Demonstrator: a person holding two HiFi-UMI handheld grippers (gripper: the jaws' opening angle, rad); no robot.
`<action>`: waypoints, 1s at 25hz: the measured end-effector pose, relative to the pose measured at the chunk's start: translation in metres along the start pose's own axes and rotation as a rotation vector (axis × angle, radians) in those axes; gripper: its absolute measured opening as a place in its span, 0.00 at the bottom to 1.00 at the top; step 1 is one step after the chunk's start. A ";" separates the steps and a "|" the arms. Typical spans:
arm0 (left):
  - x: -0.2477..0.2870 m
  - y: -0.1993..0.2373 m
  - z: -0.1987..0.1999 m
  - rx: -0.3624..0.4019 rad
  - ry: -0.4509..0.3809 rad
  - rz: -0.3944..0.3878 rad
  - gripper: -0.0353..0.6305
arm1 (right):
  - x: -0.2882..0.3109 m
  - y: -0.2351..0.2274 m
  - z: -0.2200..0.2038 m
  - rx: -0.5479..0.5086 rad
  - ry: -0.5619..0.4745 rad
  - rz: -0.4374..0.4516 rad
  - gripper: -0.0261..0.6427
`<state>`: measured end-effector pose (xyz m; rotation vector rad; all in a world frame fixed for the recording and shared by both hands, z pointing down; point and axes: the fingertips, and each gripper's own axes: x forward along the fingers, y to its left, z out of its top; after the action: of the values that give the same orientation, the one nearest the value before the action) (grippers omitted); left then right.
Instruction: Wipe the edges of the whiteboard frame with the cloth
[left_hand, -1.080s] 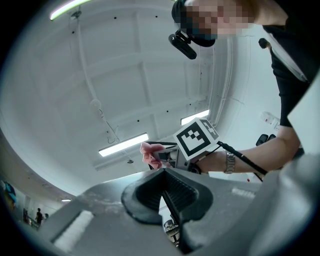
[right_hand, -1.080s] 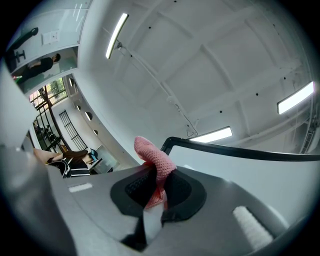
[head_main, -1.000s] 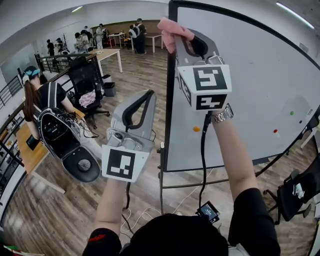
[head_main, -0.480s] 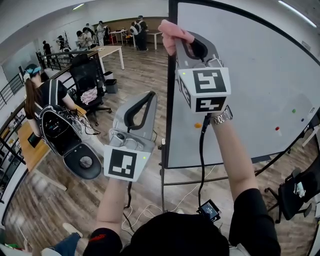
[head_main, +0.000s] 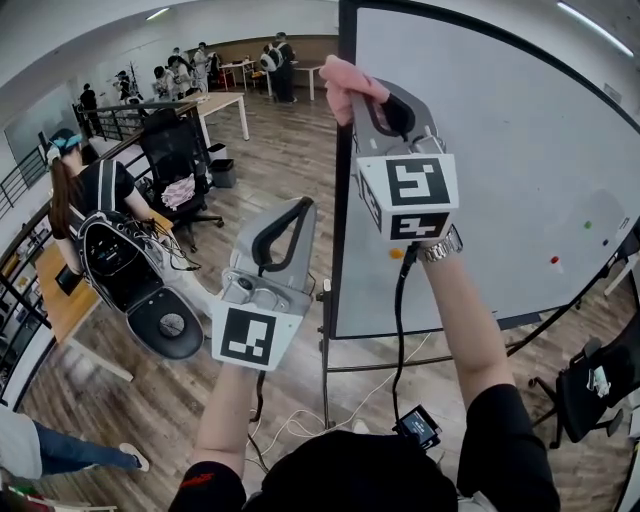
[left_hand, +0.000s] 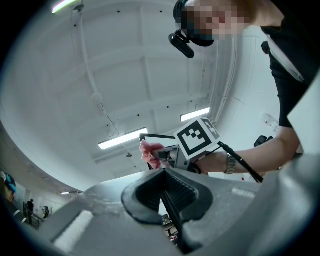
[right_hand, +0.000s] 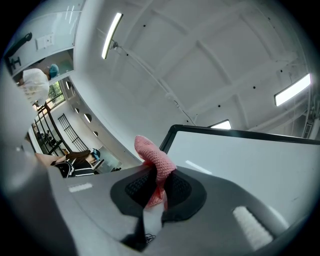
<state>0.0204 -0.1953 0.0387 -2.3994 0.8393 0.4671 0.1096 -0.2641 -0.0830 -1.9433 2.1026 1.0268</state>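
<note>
Right gripper (head_main: 372, 92) is clamping the pink cloth (head_main: 347, 72). The right gripper view is showing its jaws nearly closed, with the knit bunched between them and sticking out past the tips (right_hand: 155, 165).

The cloth is sitting at 12 o'clock in the head view, on the left vertical rail of the whiteboard frame (head_main: 341, 200), just under the top-left corner. In the right gripper view the corner of the rail (right_hand: 165, 140) is right beside the cloth. Actual contact is looking likely, but neither view is confirming it.

Change over the last second: the cloth is sliding a little down the rail toward 6 o'clock, and the wrist and marker cube are dropping with it. My read is that a downward stroke on the left edge is only just starting. Nearly the whole rail below it is remaining, plus the other three sides.

Left gripper (head_main: 290, 212) is hanging at 7 o'clock of the right one, off the board and over the floor. Its jaws are pressed together with nothing between them (left_hand: 164, 192), and it is drifting down slightly too, so it is idling.

The whiteboard (head_main: 500, 150) is standing upright and is not visibly moving.

Risk: only a small wad is protruding, so it could be riding the rail's face and missing the outer edge.
</note>
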 end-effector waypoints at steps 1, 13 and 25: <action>0.000 0.000 -0.001 0.001 0.002 0.000 0.06 | -0.001 0.000 -0.001 0.002 0.001 0.000 0.08; -0.005 -0.005 -0.008 -0.016 0.017 0.002 0.06 | -0.006 0.006 -0.014 0.014 0.017 0.004 0.08; -0.010 -0.011 -0.009 -0.032 0.025 -0.001 0.06 | -0.014 0.011 -0.023 0.009 0.043 0.005 0.08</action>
<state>0.0218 -0.1891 0.0548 -2.4399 0.8473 0.4545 0.1102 -0.2651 -0.0535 -1.9744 2.1315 0.9840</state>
